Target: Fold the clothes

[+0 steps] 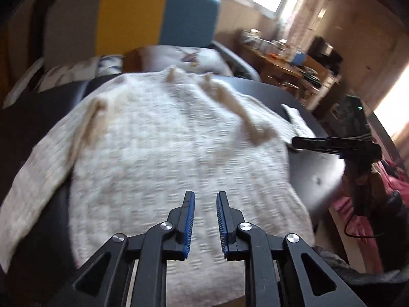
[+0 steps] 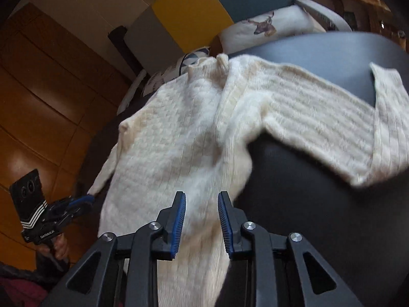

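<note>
A cream knitted sweater (image 1: 166, 140) lies spread on a dark round table (image 1: 314, 168), collar at the far side. In the left wrist view one sleeve (image 1: 33, 179) hangs over the table's left edge. The right wrist view shows the other sleeve (image 2: 332, 117) bent across the table (image 2: 319, 204). My left gripper (image 1: 205, 194) hovers over the sweater's near hem, open, with only a narrow gap and nothing pinched. My right gripper (image 2: 202, 194) is open over the sweater's (image 2: 184, 133) lower right edge, holding nothing. Each gripper shows in the other's view, the right gripper (image 1: 306, 143) by the bent sleeve and the left gripper (image 2: 87, 200) at the left hem.
Behind the table stands a seat back (image 1: 133, 18) in grey, yellow and blue, with a deer-print cushion (image 1: 189, 58) in front of it. A cluttered wooden desk (image 1: 281, 58) is at the right. Pink fabric (image 1: 358, 217) lies beside the table, and wooden flooring (image 2: 38, 89) is to the left.
</note>
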